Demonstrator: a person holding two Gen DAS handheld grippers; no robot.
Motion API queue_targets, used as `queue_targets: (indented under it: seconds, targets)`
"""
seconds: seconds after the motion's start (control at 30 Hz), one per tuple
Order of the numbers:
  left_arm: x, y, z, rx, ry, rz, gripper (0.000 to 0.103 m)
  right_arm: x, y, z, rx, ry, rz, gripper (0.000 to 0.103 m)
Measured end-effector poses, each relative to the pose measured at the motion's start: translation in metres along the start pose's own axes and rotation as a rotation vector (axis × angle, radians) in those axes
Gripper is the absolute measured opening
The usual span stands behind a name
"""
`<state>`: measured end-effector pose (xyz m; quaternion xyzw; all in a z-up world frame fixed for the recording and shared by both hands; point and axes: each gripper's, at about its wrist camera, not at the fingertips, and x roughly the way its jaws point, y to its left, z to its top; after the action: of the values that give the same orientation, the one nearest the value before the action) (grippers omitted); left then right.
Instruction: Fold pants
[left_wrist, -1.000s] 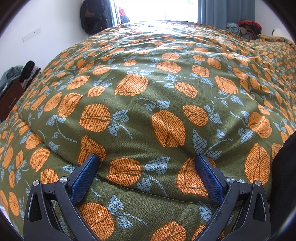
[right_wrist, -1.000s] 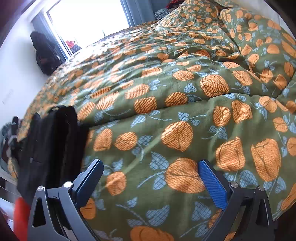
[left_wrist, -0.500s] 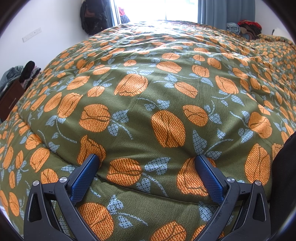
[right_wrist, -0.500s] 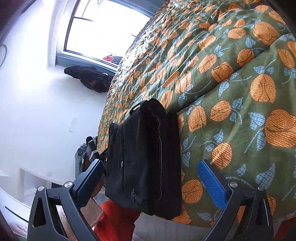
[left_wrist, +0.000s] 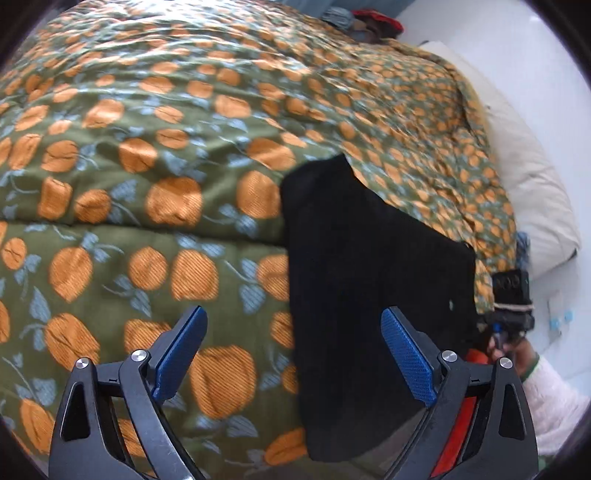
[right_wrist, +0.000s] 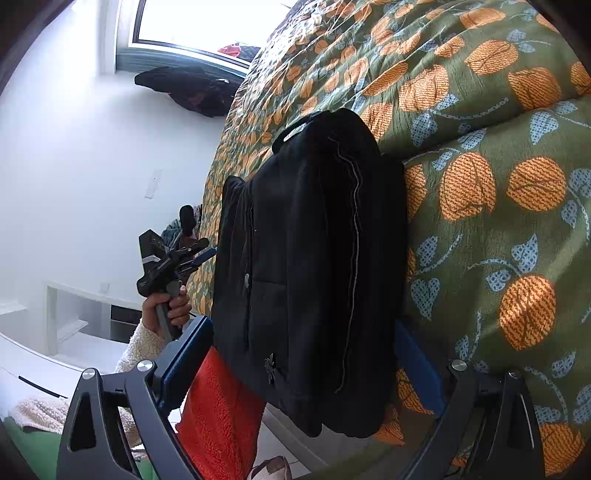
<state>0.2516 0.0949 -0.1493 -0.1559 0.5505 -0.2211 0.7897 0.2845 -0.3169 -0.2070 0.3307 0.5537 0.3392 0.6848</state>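
Left gripper (left_wrist: 293, 354) gaping, empty, above quilt (left_wrist: 147, 184); black pants (left_wrist: 369, 277) draped over bed edge. Right gripper (right_wrist: 303, 354) wide open, straddling pants (right_wrist: 306, 258), not clamped. Risk: shallow bite, pants slide floorward.

A home bedroom, seemingly: bed with floral quilt (left_wrist: 155, 122), pillow (left_wrist: 532, 199), window (right_wrist: 199, 22).

Pants (right_wrist: 306, 266): black, thin pale seam line. Quilt (left_wrist: 155, 206): olive green, orange fruit print, blue-grey leaves. Gripper pads (left_wrist: 181, 349): blue, frames black. Pillow (left_wrist: 532, 184) at 2 o'clock: cream. Red fleece (right_wrist: 221, 406) at 7 o'clock, right view. Wall (right_wrist: 74, 147): white.
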Motion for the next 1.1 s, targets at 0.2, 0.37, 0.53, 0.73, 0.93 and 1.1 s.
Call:
queue_targets:
  seconds: [0.2,0.37,0.53,0.73,0.93,1.1]
  targets:
    - [0.058,-0.042,-0.024,0.063,0.098,0.065,0.076,0.044,0.015,0.016,-0.060,0.085,-0.097,0.083]
    - [0.030,-0.065,-0.011,0.032,0.026,0.012,0.019,0.049,0.071,0.011,-0.295,0.093,-0.265,0.039]
    - [-0.011,-0.118,0.028,0.169,-0.108,0.003,0.019,0.042,0.135,0.019,-0.466,0.032,-0.275,0.033]
    - [-0.032,-0.135,0.123,0.221,-0.312,0.049,0.019,0.028,0.179,0.103,-0.592,-0.126,-0.302,0.033]
    - [0.049,-0.106,0.172,0.207,-0.233,0.241,0.040,0.031,0.136,0.204,-0.508,-0.148,-0.355,0.038]
    - [0.119,-0.060,0.149,0.180,-0.086,0.409,0.054,0.056,0.019,0.222,-0.227,-0.011,-0.673,0.059]
